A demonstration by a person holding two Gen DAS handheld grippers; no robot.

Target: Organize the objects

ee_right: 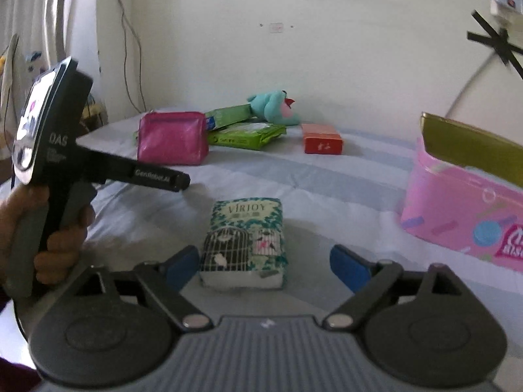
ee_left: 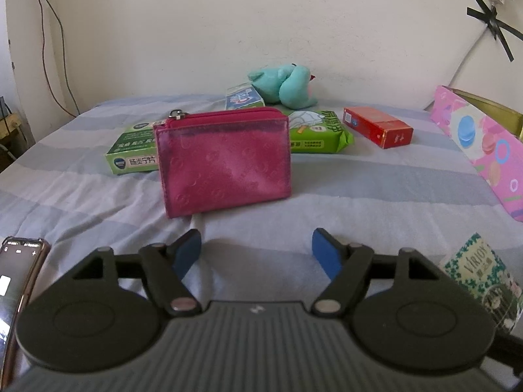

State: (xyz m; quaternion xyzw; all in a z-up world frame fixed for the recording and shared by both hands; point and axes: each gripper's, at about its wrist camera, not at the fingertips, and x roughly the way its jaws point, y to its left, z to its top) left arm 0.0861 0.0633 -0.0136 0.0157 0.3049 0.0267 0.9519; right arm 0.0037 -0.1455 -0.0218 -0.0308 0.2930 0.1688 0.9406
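A magenta zip purse (ee_left: 225, 161) lies on the striped bed, just ahead of my left gripper (ee_left: 256, 250), which is open and empty. The purse also shows in the right wrist view (ee_right: 171, 138). A green-white tissue pack (ee_right: 245, 241) lies between the blue pads of my right gripper (ee_right: 264, 263), which is open around it without touching. The same pack shows at the right edge of the left wrist view (ee_left: 483, 277). A pink open box (ee_right: 464, 205) stands at the right; it also shows in the left wrist view (ee_left: 483, 143).
Behind the purse lie a green box (ee_left: 134, 150), a green wipes pack (ee_left: 318, 130), a red box (ee_left: 377, 126), a teal plush toy (ee_left: 286, 86) and a small blue-white packet (ee_left: 243, 98). A phone (ee_left: 16, 281) lies at the left. The wall is close behind.
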